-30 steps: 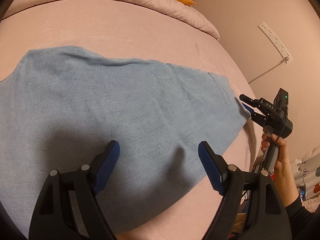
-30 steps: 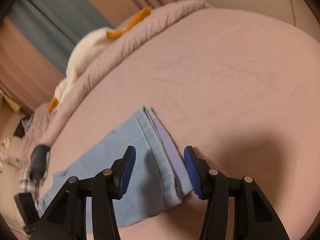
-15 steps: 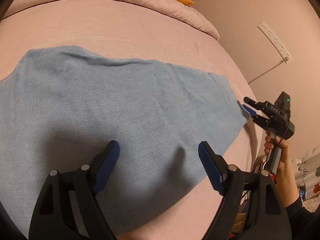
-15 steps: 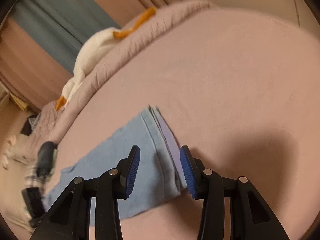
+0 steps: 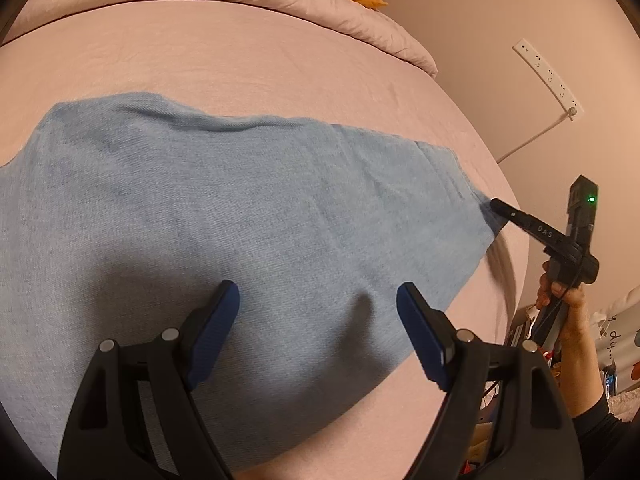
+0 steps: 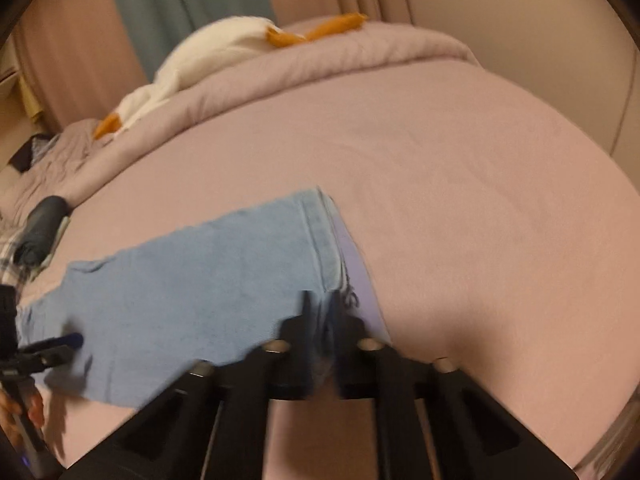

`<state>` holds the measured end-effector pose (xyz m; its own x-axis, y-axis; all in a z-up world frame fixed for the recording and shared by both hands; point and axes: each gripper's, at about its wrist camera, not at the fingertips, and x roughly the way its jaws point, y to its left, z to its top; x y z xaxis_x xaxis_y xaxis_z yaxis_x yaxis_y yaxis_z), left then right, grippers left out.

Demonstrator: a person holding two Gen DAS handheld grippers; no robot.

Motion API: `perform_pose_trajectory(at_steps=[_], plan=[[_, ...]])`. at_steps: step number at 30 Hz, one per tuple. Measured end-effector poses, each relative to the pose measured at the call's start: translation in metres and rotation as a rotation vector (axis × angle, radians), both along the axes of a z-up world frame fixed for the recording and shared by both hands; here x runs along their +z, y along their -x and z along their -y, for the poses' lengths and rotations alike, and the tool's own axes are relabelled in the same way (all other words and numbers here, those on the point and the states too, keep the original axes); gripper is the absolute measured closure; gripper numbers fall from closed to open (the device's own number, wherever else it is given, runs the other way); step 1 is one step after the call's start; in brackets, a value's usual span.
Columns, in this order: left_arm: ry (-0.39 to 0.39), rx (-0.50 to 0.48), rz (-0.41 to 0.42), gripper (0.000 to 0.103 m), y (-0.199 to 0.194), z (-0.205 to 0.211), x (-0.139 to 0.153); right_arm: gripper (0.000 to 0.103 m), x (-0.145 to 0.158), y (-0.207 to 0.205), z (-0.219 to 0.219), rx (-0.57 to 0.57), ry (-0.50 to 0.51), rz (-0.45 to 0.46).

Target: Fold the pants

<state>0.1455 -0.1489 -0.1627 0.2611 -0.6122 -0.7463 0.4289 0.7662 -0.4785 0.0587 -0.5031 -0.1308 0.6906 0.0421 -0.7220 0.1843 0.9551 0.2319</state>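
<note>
Pink bed sheet (image 5: 200, 60) under everything, rumpled duvet (image 6: 340, 60) and white plush toy (image 6: 208, 48) far ahead. Light-blue pants (image 5: 240, 208) lie flat right below and ahead of left gripper (image 5: 318, 300), jaws spread wide, holding nothing. Right gripper (image 6: 325, 344) pinches the hem end of the pants, jaws nearly together on the fabric; view blurred. Wall power strip (image 5: 546, 74) off to the right of left gripper.

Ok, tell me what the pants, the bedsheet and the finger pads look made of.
Pants: light blue denim by the look, matte, with a fine diagonal weave and a stitched hem.
Bedsheet: pink woven cloth, probably cotton, matte with soft creases.
Finger pads: dark blue, ribbed, likely rubber or soft plastic, on black hard plastic fingers.
</note>
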Motion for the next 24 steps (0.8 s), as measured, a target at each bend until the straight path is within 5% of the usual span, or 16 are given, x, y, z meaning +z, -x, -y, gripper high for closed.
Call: perform_pose_trajectory(at_steps=[5,15,19,24], plan=[[0.002,0.001,0.001,0.021,0.000,0.000,0.000,0.098,0.006,-0.006,-0.009,0.084,0.014,-0.019],[0.006,0.007,0.001,0.021,0.002,0.000,-0.001,0.096,-0.019,-0.013,0.016,0.031,-0.148,-0.083],[0.000,0.019,-0.001,0.021,0.003,0.001,0.001,0.099,-0.002,-0.010,-0.007,0.024,0.080,-0.077],[-0.003,0.021,0.002,0.021,0.004,0.000,0.001,0.102,0.006,-0.007,0.010,-0.042,0.065,-0.046]])
